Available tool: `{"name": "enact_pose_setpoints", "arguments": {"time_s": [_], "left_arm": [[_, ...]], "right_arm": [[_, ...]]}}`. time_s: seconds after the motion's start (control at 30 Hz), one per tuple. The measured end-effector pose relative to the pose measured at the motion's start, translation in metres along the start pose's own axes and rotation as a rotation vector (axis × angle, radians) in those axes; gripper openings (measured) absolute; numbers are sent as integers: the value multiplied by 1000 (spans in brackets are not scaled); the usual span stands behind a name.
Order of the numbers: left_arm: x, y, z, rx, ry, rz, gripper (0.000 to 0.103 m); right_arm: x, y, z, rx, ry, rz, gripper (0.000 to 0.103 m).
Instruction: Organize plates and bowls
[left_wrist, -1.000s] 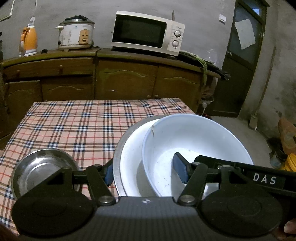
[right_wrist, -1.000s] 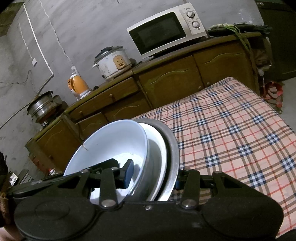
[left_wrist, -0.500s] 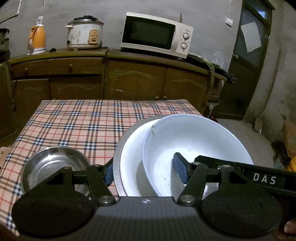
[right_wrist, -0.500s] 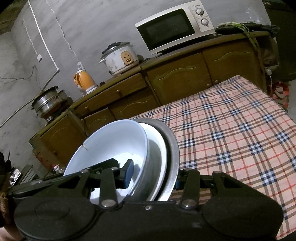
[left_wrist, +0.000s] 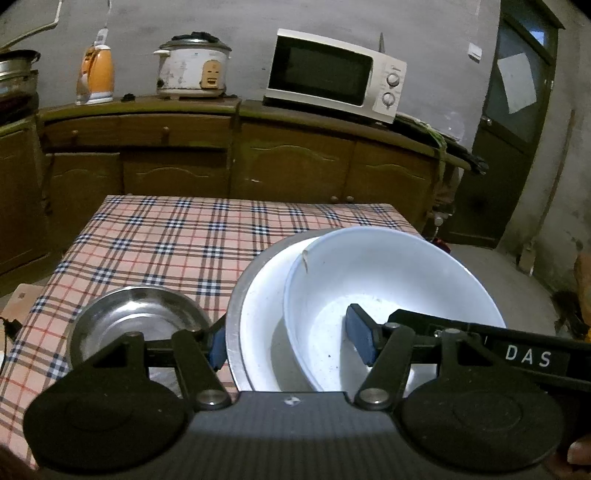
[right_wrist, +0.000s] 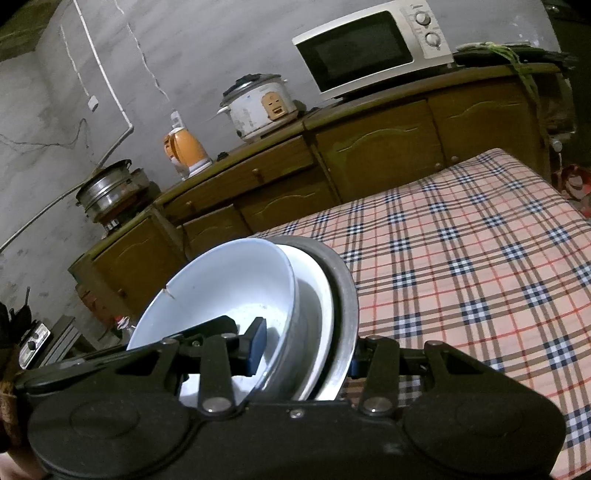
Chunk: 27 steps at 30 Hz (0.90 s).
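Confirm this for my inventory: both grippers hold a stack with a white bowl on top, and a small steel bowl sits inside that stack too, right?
Not quite. The steel bowl sits alone on the tablecloth, beside the stack, as the left wrist view shows. Both grippers do hold the stack with the white bowl on top.

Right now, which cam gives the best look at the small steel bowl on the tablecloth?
Left wrist view. The small steel bowl sits in full view on the checked tablecloth, left of the held stack, only its near rim cut by the gripper's linkage. The right wrist view does not show it at all; the stack and open cloth fill that frame.
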<state>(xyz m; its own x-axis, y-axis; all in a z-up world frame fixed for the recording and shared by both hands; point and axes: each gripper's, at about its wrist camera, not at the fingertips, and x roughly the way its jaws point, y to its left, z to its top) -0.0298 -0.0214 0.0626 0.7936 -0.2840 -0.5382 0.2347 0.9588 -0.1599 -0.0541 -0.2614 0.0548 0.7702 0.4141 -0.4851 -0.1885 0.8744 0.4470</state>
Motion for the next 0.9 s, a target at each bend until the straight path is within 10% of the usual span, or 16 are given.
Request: {"name": "enact_pose_setpoints", "arguments": {"time_s": [0.9], "left_arm": [[-16, 50, -2, -81, -9, 99, 65]], "right_arm": [[42, 52, -8, -67, 69, 88, 53]]}}
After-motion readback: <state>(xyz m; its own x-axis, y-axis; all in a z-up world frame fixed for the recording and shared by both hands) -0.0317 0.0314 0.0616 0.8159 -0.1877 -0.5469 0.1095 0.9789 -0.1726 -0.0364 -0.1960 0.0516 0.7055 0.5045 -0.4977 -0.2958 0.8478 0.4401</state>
